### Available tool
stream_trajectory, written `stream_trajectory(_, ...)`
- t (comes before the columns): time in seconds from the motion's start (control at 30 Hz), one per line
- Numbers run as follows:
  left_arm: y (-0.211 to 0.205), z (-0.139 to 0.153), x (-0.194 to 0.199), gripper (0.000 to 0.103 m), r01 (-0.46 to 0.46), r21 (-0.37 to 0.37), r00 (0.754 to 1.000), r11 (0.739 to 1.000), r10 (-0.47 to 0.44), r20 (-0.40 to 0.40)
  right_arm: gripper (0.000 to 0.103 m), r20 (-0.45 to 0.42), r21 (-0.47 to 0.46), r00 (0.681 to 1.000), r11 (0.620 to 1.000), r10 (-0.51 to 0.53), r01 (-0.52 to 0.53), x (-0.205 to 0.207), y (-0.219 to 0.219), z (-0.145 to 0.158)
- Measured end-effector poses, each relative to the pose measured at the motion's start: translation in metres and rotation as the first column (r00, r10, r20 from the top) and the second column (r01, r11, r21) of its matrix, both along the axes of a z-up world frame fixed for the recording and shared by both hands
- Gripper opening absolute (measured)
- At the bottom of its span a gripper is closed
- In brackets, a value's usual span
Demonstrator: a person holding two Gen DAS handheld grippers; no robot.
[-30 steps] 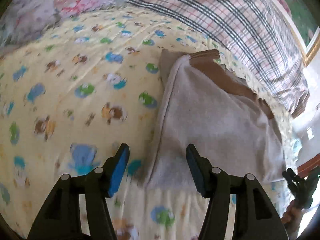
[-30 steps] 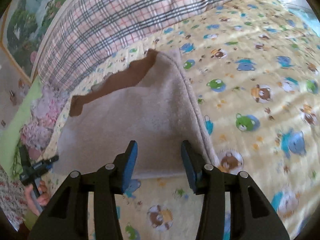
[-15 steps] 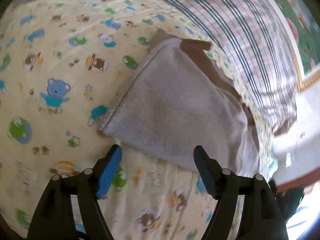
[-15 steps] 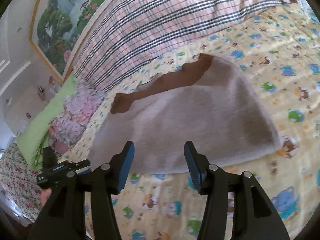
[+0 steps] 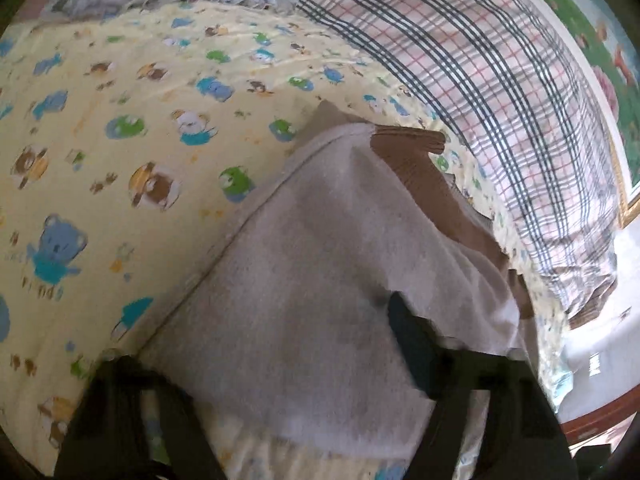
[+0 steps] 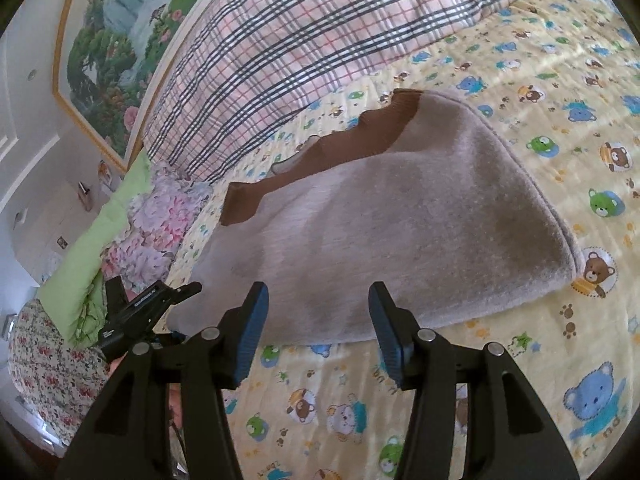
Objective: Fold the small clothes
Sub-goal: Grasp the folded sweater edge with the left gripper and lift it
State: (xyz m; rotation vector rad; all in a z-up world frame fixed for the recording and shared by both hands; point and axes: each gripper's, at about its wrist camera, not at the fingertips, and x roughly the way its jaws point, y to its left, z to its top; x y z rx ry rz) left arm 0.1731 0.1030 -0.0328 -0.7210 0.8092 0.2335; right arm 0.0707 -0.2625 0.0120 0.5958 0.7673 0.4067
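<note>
A small grey garment (image 5: 320,272) with a brown band (image 5: 412,160) lies folded flat on the yellow cartoon-print sheet (image 5: 100,160). It also shows in the right wrist view (image 6: 400,224) with its brown band (image 6: 384,132) at the far edge. My left gripper (image 5: 256,344) is open and low over the garment's near edge; its left finger is blurred and partly hidden by the cloth. My right gripper (image 6: 316,320) is open and empty, just short of the garment's near hem. The left gripper shows in the right wrist view (image 6: 140,308) at the garment's left corner.
A pink plaid quilt (image 6: 320,40) lies behind the garment, with floral pillows (image 6: 152,232) and a green pillow (image 6: 92,240) to its left. A framed painting (image 6: 108,40) hangs on the wall. The bed's edge (image 5: 600,412) is at the right in the left wrist view.
My left gripper has moved forward and down onto the garment's near edge. My right gripper has come slightly closer to the hem. Both stay open.
</note>
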Motion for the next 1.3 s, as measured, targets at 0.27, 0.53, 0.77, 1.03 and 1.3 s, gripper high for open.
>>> stream_trajectory(0.27,-0.019,0.03,0.009,0.012,0.093,0.089,0.995,0.992,-0.096,0.029,0.053,0.02,0.017,1.0,1.0,-0.007,0.007,0.006,-0.012,0.005)
stream_trajectory(0.53,-0.098,0.107,0.012,0.011,0.277,0.218,0.929,0.936,-0.319,0.187,0.053,0.057,0.04,0.998,0.999,-0.015,0.013,0.017,-0.036,0.025)
stream_trajectory(0.77,-0.207,0.107,0.024,0.011,0.487,0.353,0.809,0.799,-0.565,0.162,0.054,0.042,0.074,0.999,0.997,-0.003,0.0,0.042,-0.064,0.036)
stream_trajectory(1.03,-0.246,0.042,0.039,0.011,0.579,0.343,0.787,0.739,-0.617,0.001,0.061,-0.074,0.192,0.994,0.98,0.075,-0.06,0.089,-0.062,0.01)
stream_trajectory(1.3,-0.237,0.058,0.036,0.012,0.563,0.375,0.788,0.736,-0.615,0.025,0.064,-0.133,0.3,0.971,0.942,0.199,-0.152,0.142,-0.031,-0.009)
